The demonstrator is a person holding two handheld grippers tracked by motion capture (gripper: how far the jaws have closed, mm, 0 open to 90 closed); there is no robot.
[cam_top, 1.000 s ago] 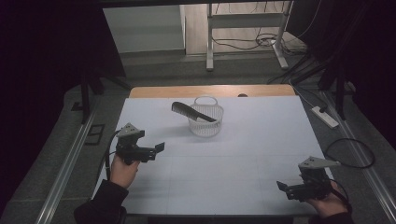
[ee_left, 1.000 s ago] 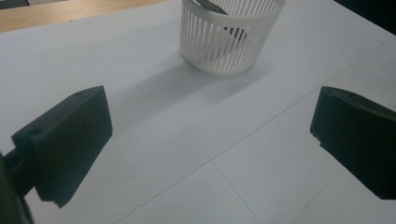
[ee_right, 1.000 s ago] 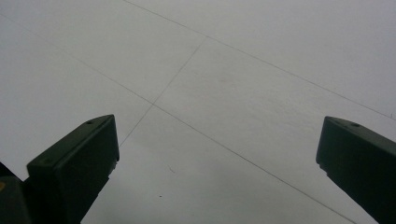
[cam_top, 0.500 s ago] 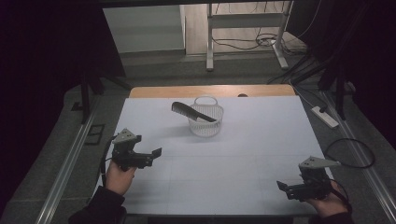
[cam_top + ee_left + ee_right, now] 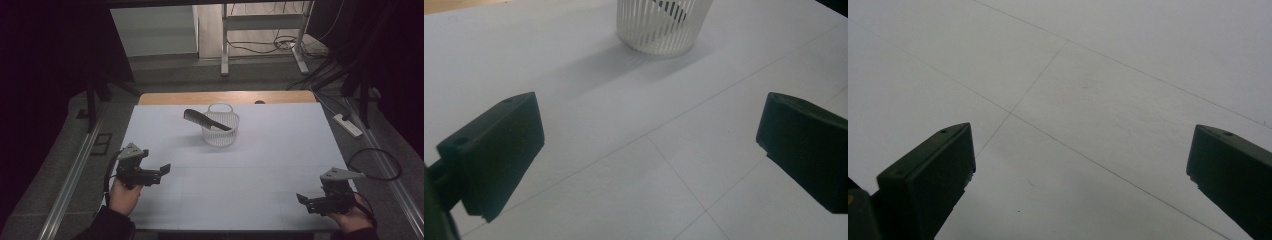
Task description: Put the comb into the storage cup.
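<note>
A white slatted basket [image 5: 220, 128] stands toward the far middle of the white table [image 5: 280, 150]. A black comb [image 5: 205, 120] leans out of it, sticking up and to the left. The basket's lower part [image 5: 662, 24] also shows at the top of the left gripper view. My left gripper [image 5: 161, 172] hovers at the table's near left, open and empty, its jaws wide apart over bare table. My right gripper [image 5: 303, 200] is at the near right corner, open too, with nothing between its jaws [image 5: 1073, 175].
A wooden strip [image 5: 165, 98] runs along the table's far edge. Beyond it are a metal frame [image 5: 225, 40] and cables on the floor. A power strip [image 5: 348, 125] lies off the table's right side. Metal rails [image 5: 70, 180] flank the table.
My left gripper has drawn back toward the near edge and slightly left. The right gripper has barely moved. Basket and comb are unchanged.
</note>
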